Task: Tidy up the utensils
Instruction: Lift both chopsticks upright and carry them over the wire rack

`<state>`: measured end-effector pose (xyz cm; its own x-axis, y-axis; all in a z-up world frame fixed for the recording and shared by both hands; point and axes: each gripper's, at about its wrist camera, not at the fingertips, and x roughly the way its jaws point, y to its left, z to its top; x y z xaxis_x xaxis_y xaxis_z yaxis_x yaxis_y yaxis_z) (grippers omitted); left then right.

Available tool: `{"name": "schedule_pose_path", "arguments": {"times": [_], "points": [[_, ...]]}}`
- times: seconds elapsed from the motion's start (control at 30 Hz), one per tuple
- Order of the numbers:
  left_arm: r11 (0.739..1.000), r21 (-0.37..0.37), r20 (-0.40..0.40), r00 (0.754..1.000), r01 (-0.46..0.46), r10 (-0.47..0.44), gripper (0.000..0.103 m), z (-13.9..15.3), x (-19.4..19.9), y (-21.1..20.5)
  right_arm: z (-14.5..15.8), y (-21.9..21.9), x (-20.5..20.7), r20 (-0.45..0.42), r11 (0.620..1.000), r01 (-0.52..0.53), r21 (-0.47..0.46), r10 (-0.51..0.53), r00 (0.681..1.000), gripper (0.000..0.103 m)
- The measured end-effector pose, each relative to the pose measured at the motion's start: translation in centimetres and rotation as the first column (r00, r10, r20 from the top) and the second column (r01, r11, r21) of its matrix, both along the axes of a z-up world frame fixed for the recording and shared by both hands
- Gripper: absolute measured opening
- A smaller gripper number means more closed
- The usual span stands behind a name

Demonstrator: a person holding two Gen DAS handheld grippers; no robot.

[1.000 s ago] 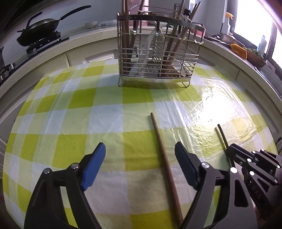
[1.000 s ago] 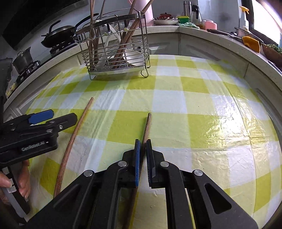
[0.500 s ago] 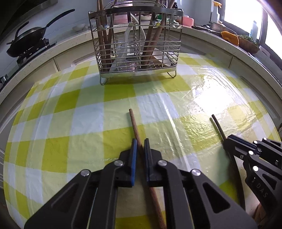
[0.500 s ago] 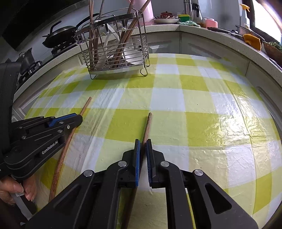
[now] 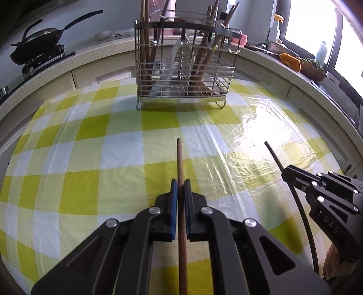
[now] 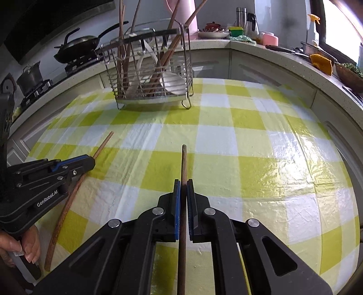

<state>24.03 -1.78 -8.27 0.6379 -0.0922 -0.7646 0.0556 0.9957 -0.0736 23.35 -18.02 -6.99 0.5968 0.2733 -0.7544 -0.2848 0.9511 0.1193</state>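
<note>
1. A home kitchen: a black wok (image 5: 38,45) sits on a gas stove (image 5: 43,61) at the far left.
2. A speckled stone counter (image 6: 261,48) wraps the far side, carrying a thermos (image 6: 240,15), dishes and a spray bottle (image 5: 278,25).
3. A wire utensil rack (image 5: 185,74) stands on the desk's yellow checked cloth (image 5: 90,163).

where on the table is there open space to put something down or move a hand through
The checked cloth lies bare between the wire rack and both tools, and all along its right side toward the counter. It is crowded near the front, where the left tool and right tool each grip a chopstick.
</note>
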Motion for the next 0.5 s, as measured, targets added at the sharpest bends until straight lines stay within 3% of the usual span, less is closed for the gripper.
{"name": "schedule_pose_path", "arguments": {"times": [0.27,0.5], "points": [[0.999,-0.028,0.147,0.989,-0.016,0.020,0.006,5.5,-2.9,1.8,5.0,0.3,-1.3,0.138,0.995,-0.012,0.096,-0.002,0.990,0.007],[0.999,-0.042,0.253,0.967,-0.021,0.031,0.006,9.8,-5.4,2.6,8.9,0.9,-2.7,0.240,0.993,-0.032,0.116,0.003,0.971,0.007]]}}
